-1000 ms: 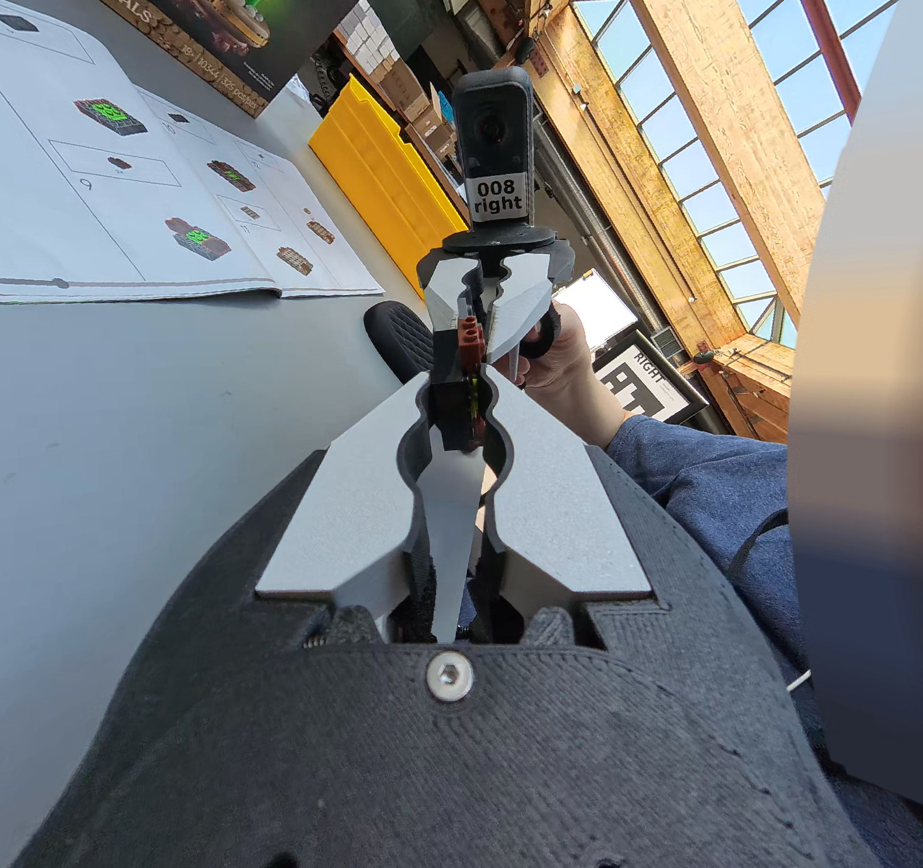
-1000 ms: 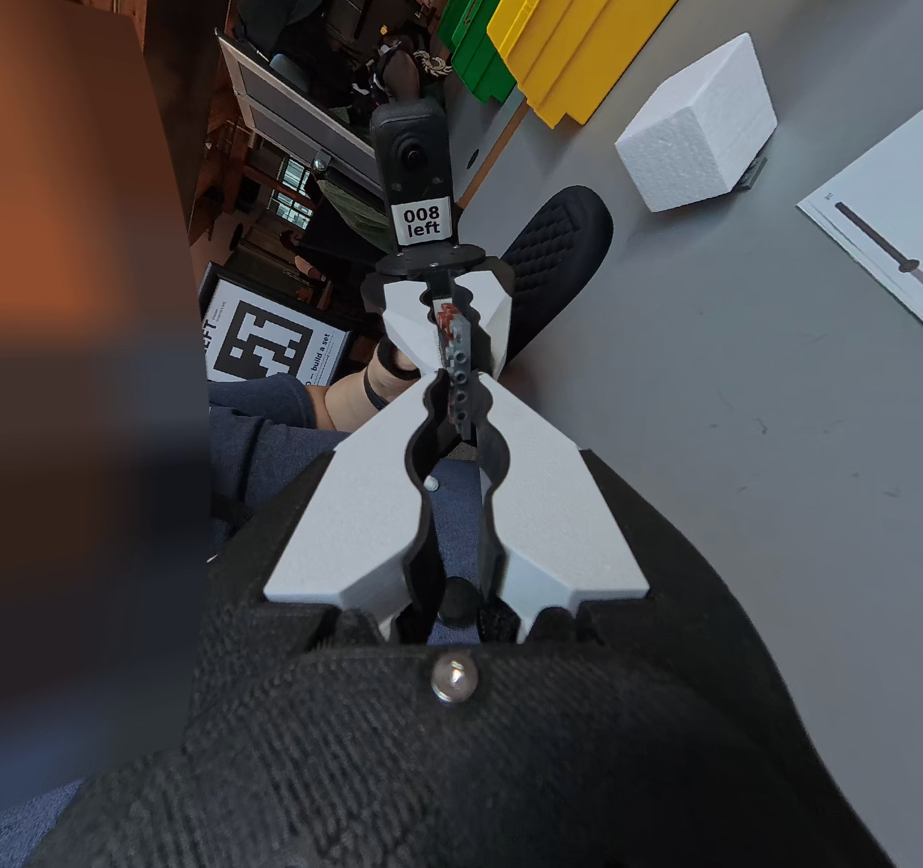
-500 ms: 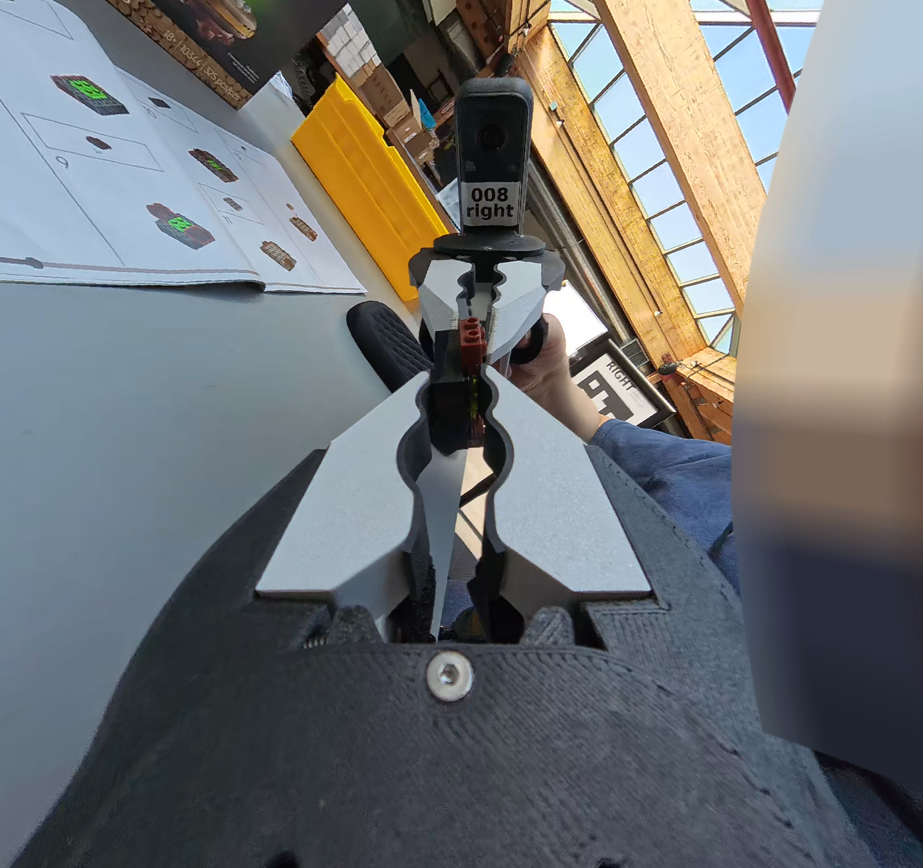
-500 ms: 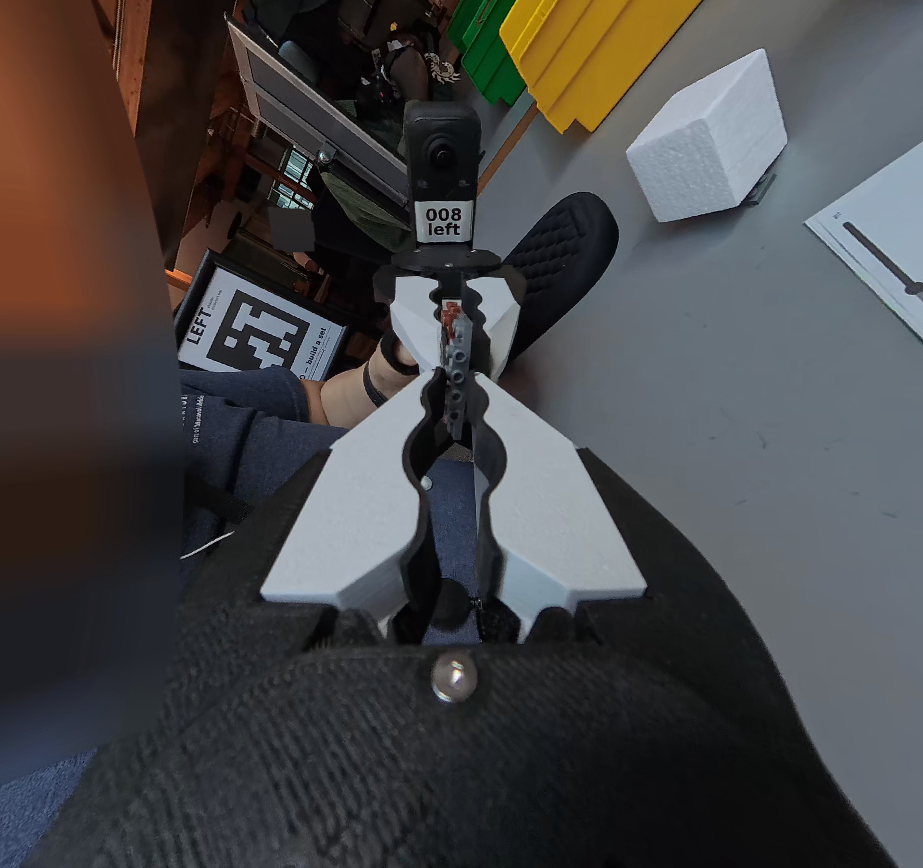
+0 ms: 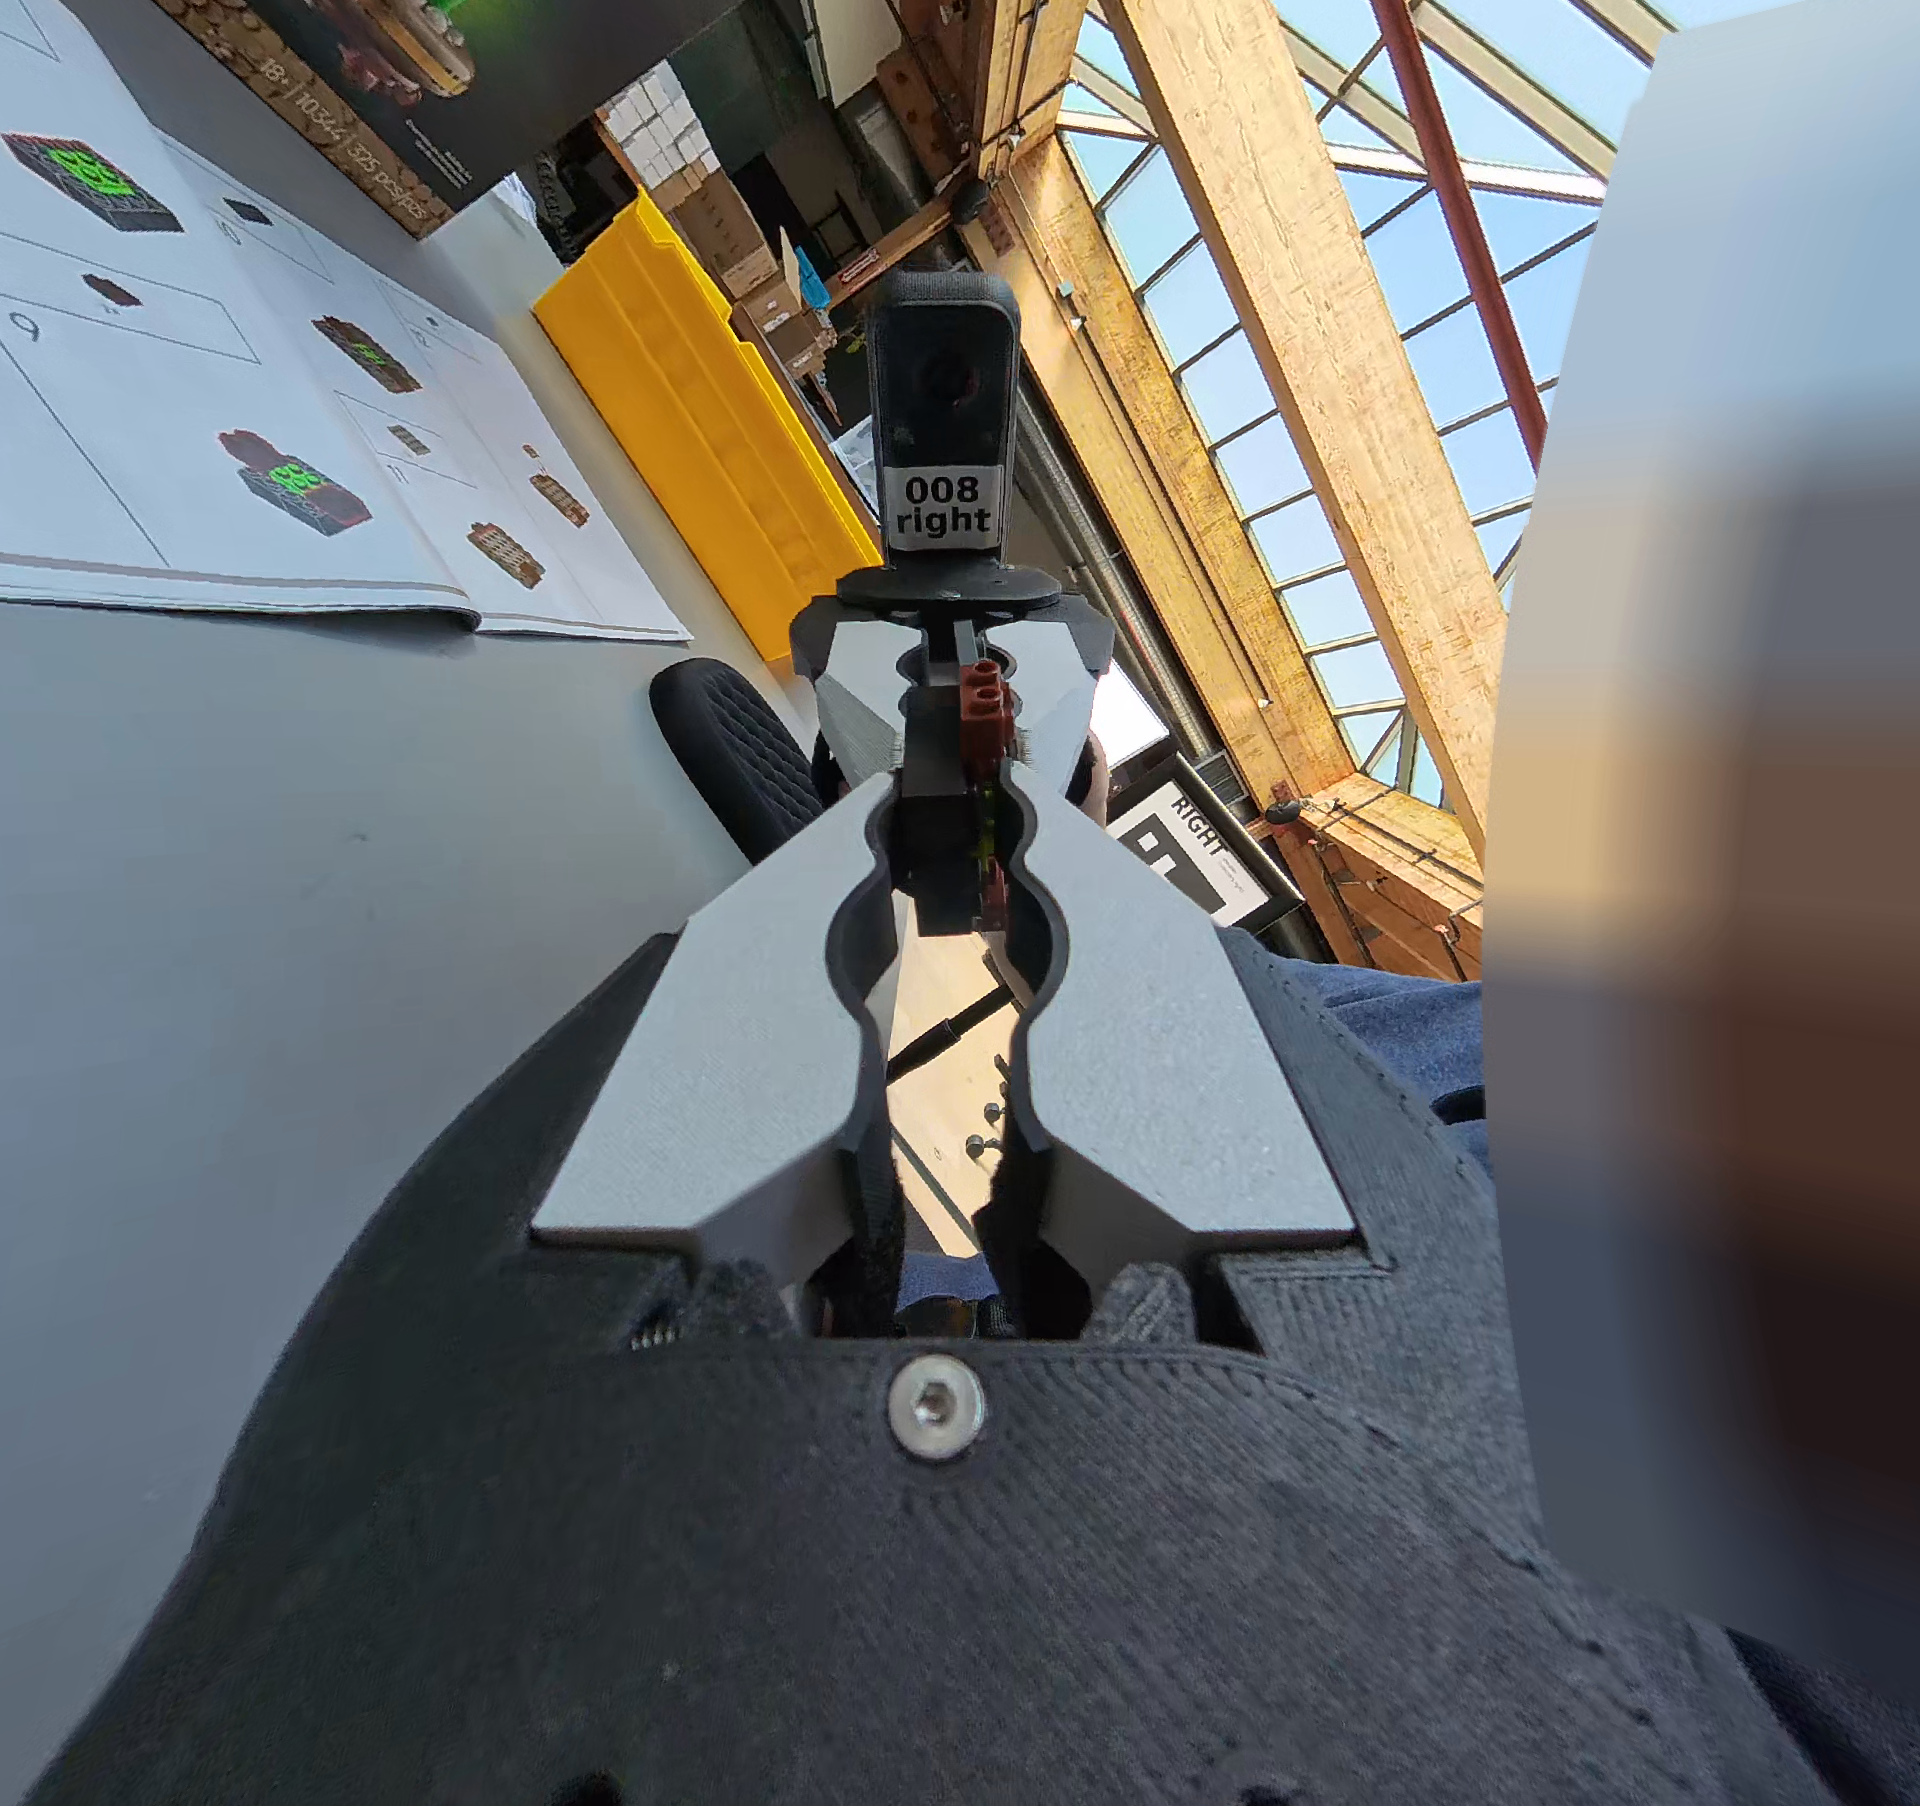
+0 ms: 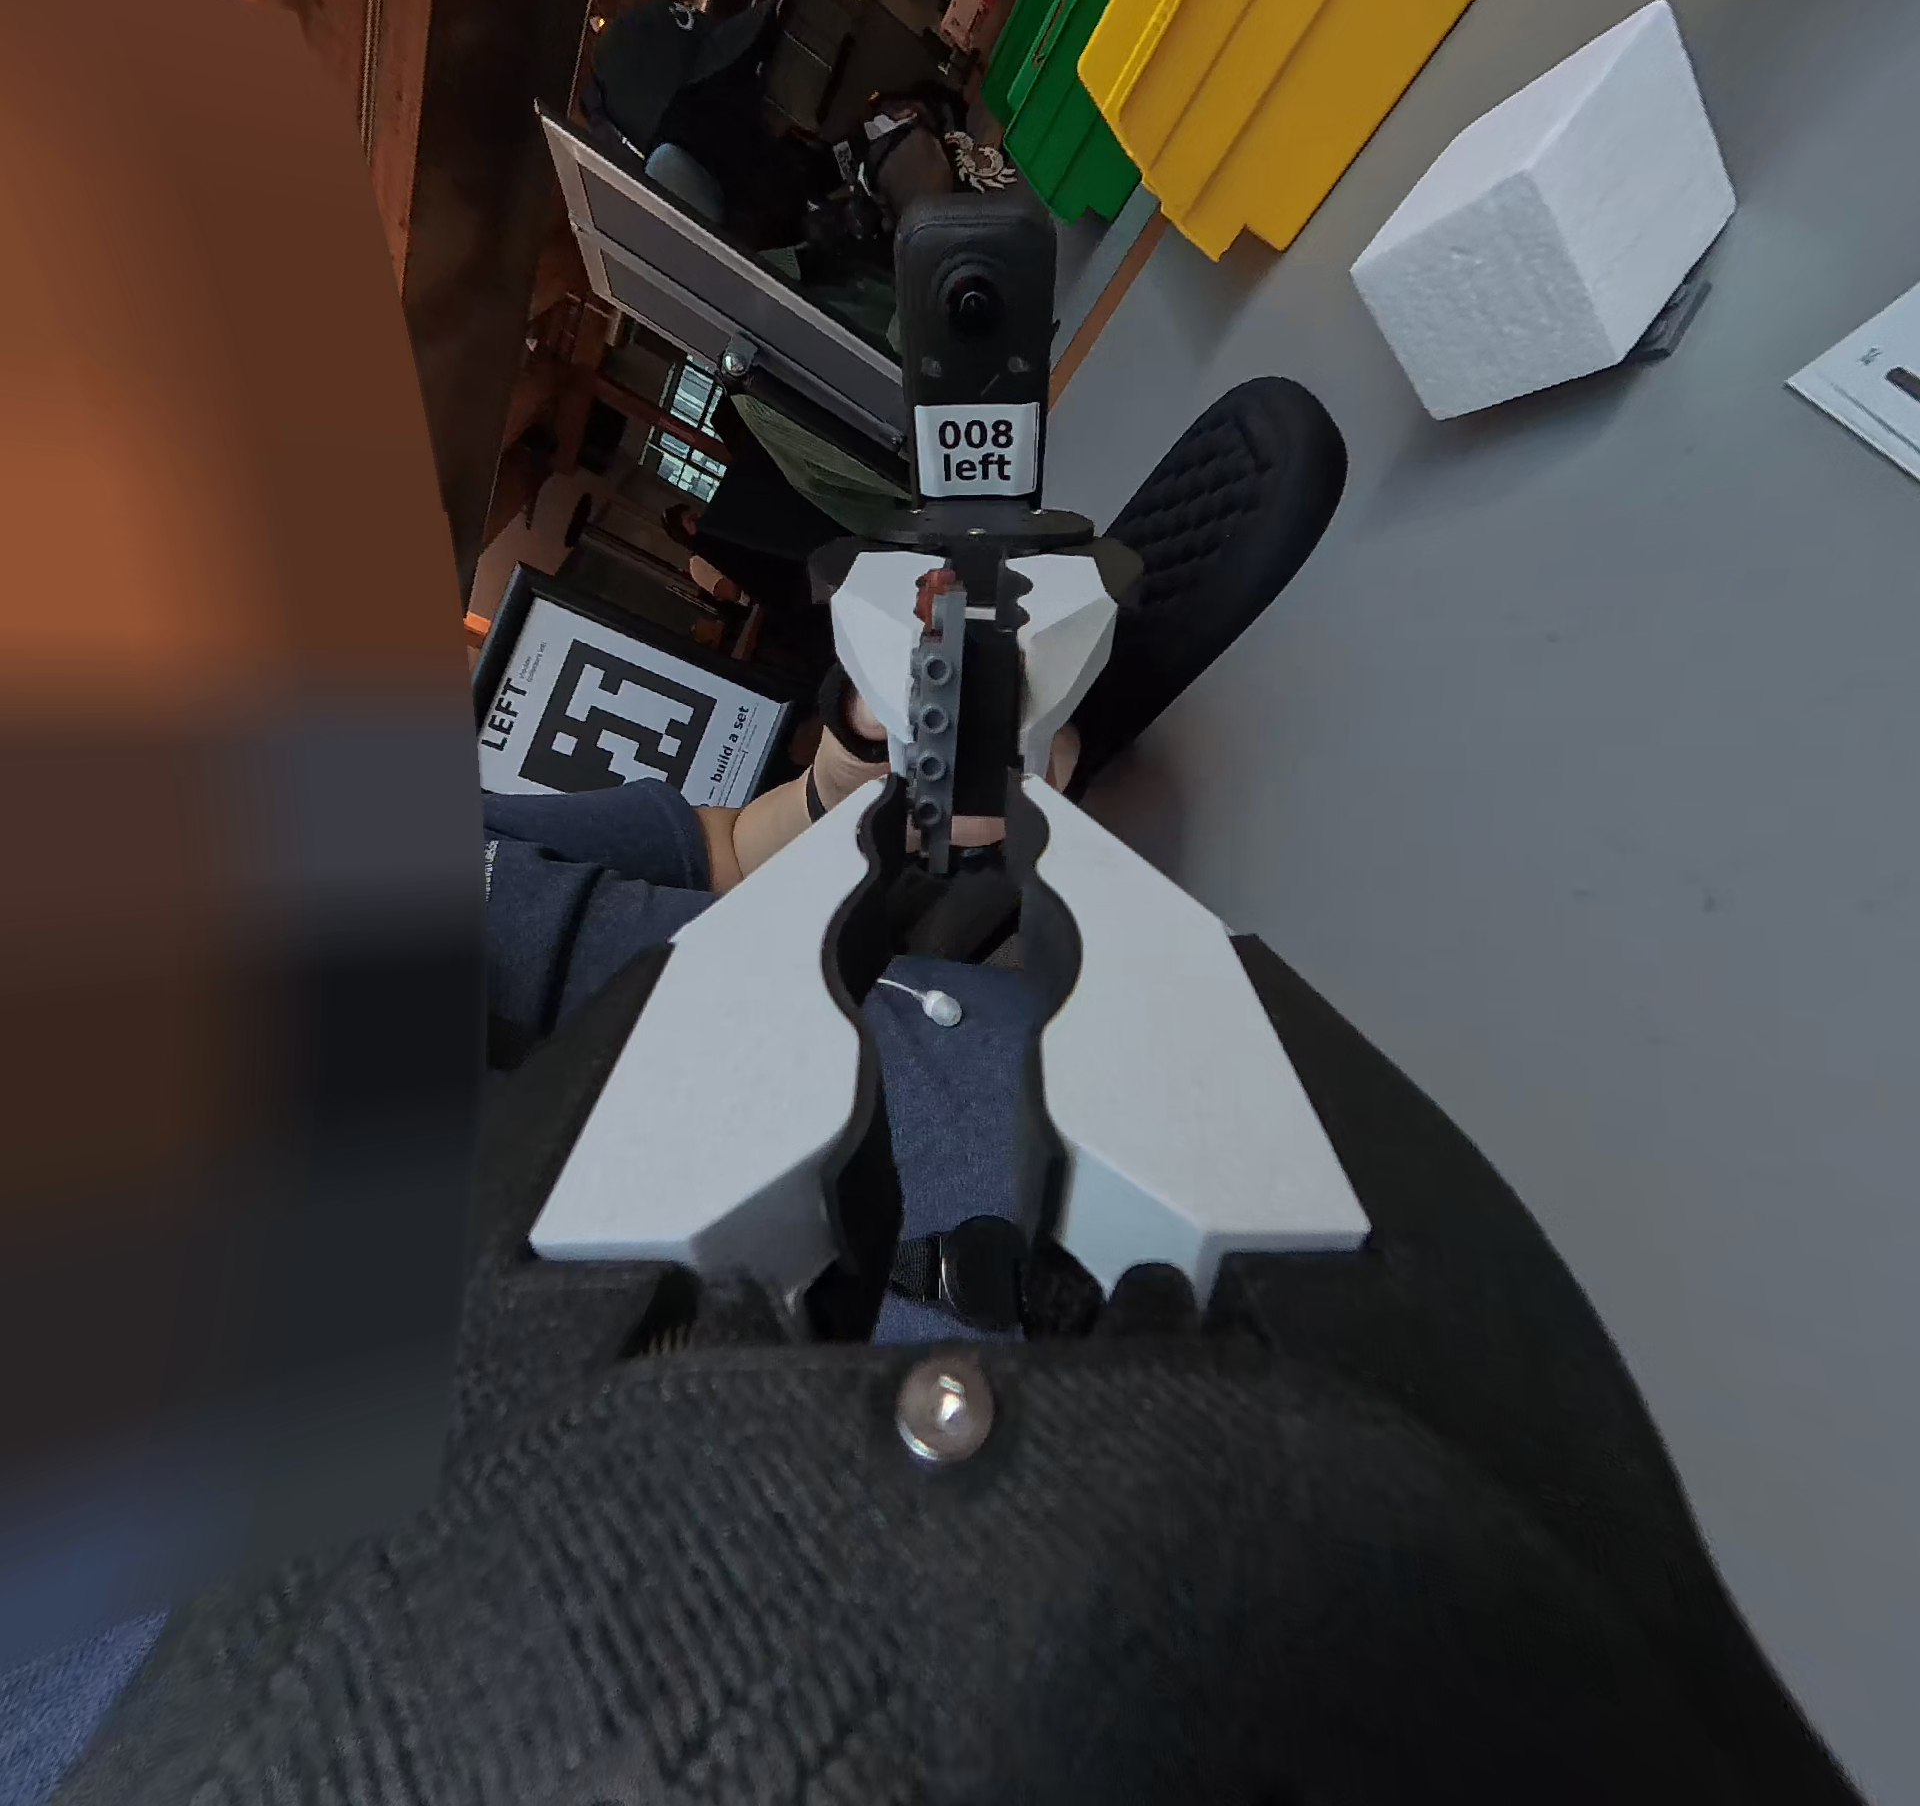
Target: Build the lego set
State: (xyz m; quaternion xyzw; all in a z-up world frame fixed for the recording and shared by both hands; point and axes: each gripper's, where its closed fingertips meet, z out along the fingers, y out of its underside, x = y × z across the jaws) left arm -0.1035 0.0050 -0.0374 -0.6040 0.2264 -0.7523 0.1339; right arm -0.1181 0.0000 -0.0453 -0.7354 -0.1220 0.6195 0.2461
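My two grippers face each other above the grey table and hold one small lego assembly between them. In the left wrist view my left gripper is shut on its black block, which has green and brown bits. A reddish-brown brick at the far end sits between the fingers of the right gripper. In the right wrist view my right gripper is shut on the same assembly, on its grey studded plate and black block. The left gripper grips the far end.
An open instruction booklet and the set's box lie on the table. Yellow bins and a green bin stand at the table's edge. A white foam block sits on the table. A black chair back rises beyond the grippers. Only a small space, under 4 cm, lies between the two pairs of fingers.
Both grippers have tilted and shifted slightly together, so the background has moved. Both stay shut on the assembly, and more of the grey plate and brown brick shows.
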